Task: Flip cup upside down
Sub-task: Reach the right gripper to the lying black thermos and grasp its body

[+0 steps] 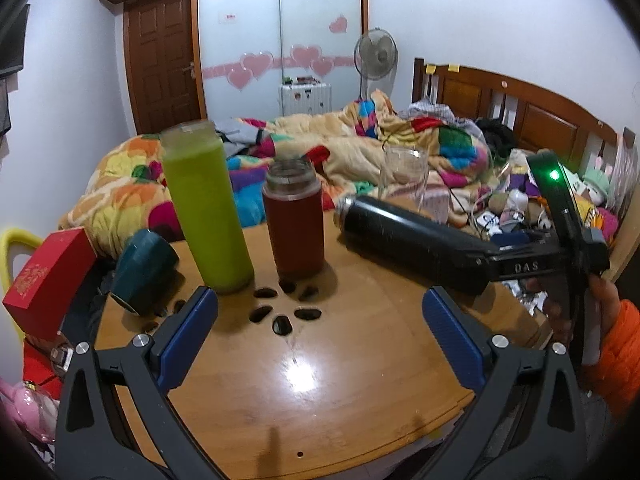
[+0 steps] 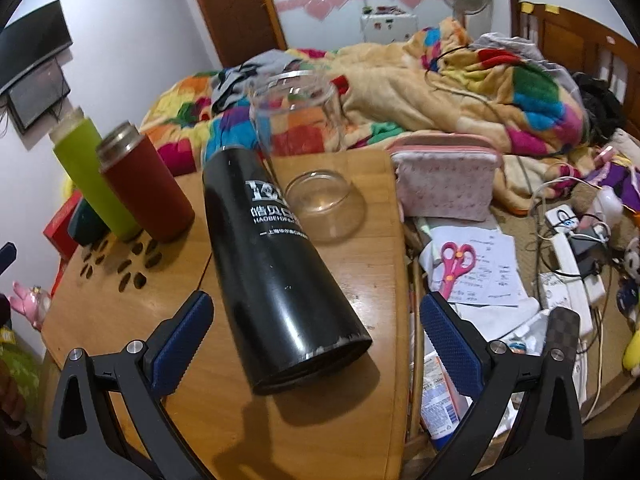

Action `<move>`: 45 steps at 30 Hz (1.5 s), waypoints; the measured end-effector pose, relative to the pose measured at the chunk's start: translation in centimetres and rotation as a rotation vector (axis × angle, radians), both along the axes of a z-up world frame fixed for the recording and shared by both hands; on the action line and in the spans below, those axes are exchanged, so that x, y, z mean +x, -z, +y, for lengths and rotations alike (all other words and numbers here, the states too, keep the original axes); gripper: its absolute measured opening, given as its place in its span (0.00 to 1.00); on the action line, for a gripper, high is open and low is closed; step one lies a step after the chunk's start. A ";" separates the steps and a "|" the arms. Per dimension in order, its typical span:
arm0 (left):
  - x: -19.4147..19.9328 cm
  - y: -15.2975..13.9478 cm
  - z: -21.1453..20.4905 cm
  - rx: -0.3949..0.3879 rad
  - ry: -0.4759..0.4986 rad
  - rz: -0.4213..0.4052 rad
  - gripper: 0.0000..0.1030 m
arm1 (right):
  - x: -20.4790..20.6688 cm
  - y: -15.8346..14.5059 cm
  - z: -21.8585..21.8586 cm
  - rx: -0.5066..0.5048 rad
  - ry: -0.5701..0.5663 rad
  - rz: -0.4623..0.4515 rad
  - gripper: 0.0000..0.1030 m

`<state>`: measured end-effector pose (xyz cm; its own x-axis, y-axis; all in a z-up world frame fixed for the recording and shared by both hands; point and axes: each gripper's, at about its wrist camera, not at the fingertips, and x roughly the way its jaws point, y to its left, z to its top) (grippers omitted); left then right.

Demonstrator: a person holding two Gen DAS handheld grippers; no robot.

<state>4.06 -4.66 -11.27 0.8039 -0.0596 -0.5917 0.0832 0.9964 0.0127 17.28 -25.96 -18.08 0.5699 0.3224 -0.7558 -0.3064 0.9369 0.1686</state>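
A black cylindrical cup (image 2: 280, 264) with white lettering stands tilted on the round wooden table (image 2: 328, 432), its base end between my right gripper's (image 2: 316, 320) open blue pads, apart from both. In the left wrist view the same black cup (image 1: 412, 240) leans toward the left, with the right gripper's fingers beside its lower end; touch cannot be told there. My left gripper (image 1: 320, 312) is open and empty above the table's middle (image 1: 320, 380).
A green bottle (image 1: 204, 208), a red flask (image 1: 296, 224) and a dark teal mug (image 1: 144, 268) stand at the table's left. A clear glass (image 2: 296, 116) and a glass bowl (image 2: 324, 204) stand behind the cup. A pink pouch (image 2: 444, 184), scissors (image 2: 456, 264) and papers lie right.
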 end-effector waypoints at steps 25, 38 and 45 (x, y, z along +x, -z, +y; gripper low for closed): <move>-0.5 4.2 1.2 0.004 -0.066 -0.036 1.00 | -5.2 -1.0 4.7 -0.074 -0.127 -0.056 0.60; -0.4 5.6 -1.7 0.068 0.084 -0.095 1.00 | -9.7 -6.4 6.5 -0.125 -0.222 -0.065 0.60; -0.6 5.8 -4.1 0.142 0.193 -0.152 1.00 | -11.9 -7.9 8.0 -0.177 -0.328 -0.099 0.59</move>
<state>3.42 -8.73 -17.10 0.8659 -0.1452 -0.4786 0.2577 0.9497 0.1781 5.42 -17.97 -10.15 0.5313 0.3692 -0.7625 -0.6015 0.7982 -0.0326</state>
